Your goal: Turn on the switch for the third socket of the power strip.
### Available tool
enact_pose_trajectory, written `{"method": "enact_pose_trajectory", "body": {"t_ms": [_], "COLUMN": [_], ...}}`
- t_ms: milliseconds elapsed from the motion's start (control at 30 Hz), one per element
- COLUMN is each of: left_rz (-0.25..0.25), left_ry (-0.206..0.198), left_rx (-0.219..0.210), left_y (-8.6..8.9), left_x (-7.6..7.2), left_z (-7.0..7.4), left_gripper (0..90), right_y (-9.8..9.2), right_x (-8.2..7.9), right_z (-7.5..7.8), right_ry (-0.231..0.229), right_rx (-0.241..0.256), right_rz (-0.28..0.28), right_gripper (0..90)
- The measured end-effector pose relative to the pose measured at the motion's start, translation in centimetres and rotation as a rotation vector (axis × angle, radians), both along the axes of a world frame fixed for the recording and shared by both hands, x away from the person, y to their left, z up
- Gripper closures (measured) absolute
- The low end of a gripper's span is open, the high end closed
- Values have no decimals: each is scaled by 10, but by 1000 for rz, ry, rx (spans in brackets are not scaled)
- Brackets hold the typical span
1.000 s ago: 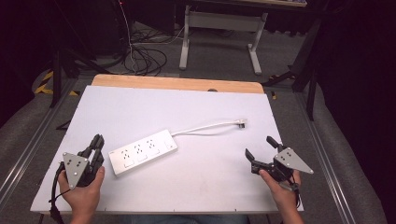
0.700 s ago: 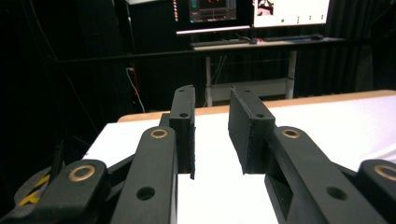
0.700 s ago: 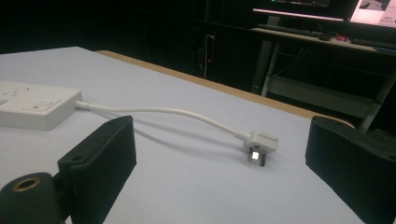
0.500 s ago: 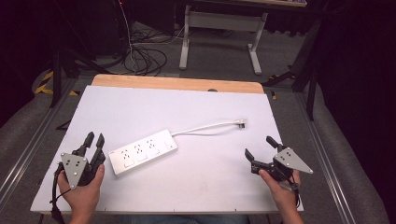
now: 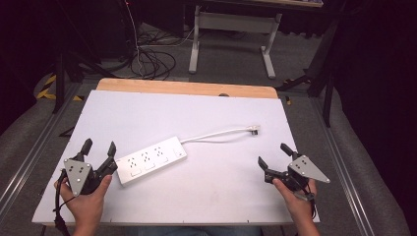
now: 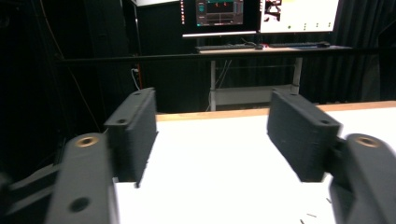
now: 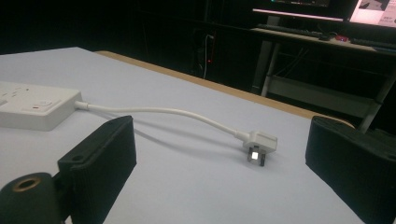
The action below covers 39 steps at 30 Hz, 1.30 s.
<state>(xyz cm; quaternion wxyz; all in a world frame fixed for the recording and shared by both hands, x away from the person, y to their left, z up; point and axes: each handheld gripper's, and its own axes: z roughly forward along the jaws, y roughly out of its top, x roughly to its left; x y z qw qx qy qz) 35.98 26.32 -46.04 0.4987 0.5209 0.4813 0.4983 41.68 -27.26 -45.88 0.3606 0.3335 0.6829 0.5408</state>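
Observation:
A white power strip (image 5: 150,160) lies slanted on the white table (image 5: 196,113), left of the middle. Its white cable (image 5: 216,133) curves right to a plug (image 5: 253,130). The same strip (image 7: 32,106), cable (image 7: 163,112) and plug (image 7: 258,143) appear in the right gripper view. My left gripper (image 5: 99,147) sits at the near left, open and empty, just left of the strip's near end. In its own view the left gripper (image 6: 212,135) spans bare table. My right gripper (image 5: 273,155) is at the near right, open and empty; seen from its own camera, the right gripper (image 7: 224,177) faces the plug.
A wooden strip (image 5: 187,88) runs along the table's far edge. Beyond it are tangled floor cables (image 5: 152,61) and a desk frame (image 5: 231,34). Monitors (image 6: 261,14) stand on a far desk. Grey padded rails (image 5: 29,142) flank the table.
My left gripper has opened from nearly shut and shifted slightly left. The right gripper, power strip and cable have stayed put.

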Motion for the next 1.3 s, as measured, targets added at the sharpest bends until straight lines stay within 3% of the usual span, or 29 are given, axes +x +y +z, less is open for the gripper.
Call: {"method": "enact_pose_trajectory", "body": {"t_ms": [200, 367, 467, 567, 600, 667, 1300], "left_rz": [-17, -37, -33, -18, -2, 14, -1], "left_ry": [9, 1, -3, 5, 3, -13, 0], "left_rx": [-6, -44, -38, -30, -29, -27, -18], "left_y": [1, 1, 2, 2, 2, 1, 0], "left_x": [0, 1, 2, 3, 3, 3, 3], "left_z": [1, 1, 1, 1, 1, 1, 0], "left_gripper": [233, 194, 171, 95, 0, 8, 1], "right_y": [0, 0, 0, 0, 0, 0, 0], "right_x": [0, 0, 0, 0, 0, 0, 0], "right_z": [0, 0, 0, 0, 0, 0, 0], "right_ry": [0, 0, 0, -1, -2, -2, -4], "right_rx": [-1, 1, 1, 0, 1, 1, 2], "right_rz": [0, 1, 1, 2, 1, 1, 1], "right_gripper": [92, 92, 92, 91, 91, 91, 86]}}
